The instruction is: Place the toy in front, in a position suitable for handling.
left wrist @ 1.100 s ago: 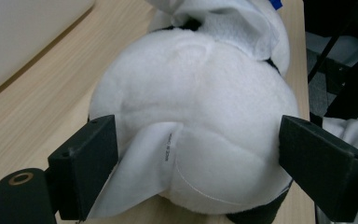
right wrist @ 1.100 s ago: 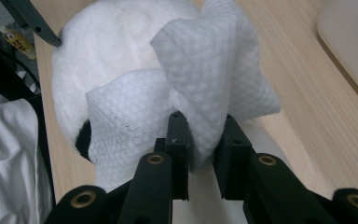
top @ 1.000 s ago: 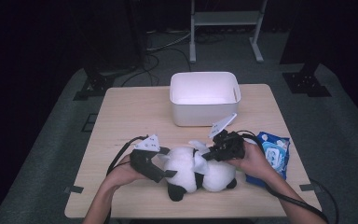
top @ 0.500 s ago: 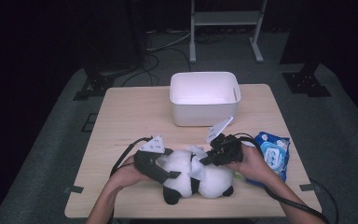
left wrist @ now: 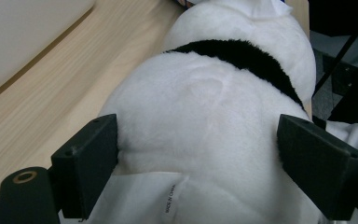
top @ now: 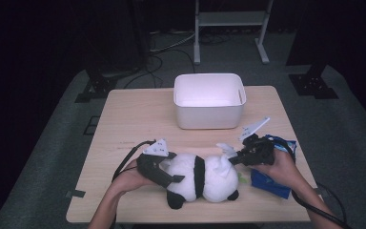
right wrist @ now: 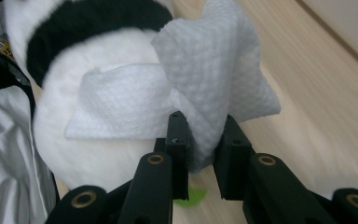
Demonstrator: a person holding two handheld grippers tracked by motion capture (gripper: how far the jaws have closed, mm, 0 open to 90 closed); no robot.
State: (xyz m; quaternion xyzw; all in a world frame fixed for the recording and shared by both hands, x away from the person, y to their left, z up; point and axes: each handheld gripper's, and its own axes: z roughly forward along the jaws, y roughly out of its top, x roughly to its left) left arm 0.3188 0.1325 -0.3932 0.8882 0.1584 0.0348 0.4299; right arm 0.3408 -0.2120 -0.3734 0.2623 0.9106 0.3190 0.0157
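**Panda toy held at lower centre, wipe clamped in right tool**

Tabletop (top: 138,119): light wood, occupying the centre of the high view on a grey carpeted floor.

White bin (top: 208,99): rectangular and open-topped, standing at upper centre of the tabletop, well apart from the toy. Its wall appears at the upper left of the left gripper view (left wrist: 23,37).

Plush panda (top: 201,176): white with a black band, lying on its side at the lower centre of the high view, between the 2 hands. In the left gripper view (left wrist: 214,107) its white body spans the centre of the frame, with a sewn-in label at the lower centre.

Blue packet (top: 272,179): lies at the lower right of the high view, partly under the person's right hand, just beside the toy.

Left tool (top: 158,168): at the lower left of centre in the high view. Its 2 jaws stand wide, 1 on each flank of the panda's body; in the left gripper view (left wrist: 205,158) the pads press into the fur, so it is clamped on the toy.

Right tool (top: 238,156): right of centre in the high view, against the toy's right end. In the right gripper view (right wrist: 200,154) its jaws are drawn close together and clamped on the wipe.

White wipe (right wrist: 186,93): crumpled and textured, rising from the right tool's jaws and resting against the panda's white fur; in the high view (top: 226,150) it sits at the toy's upper right edge.
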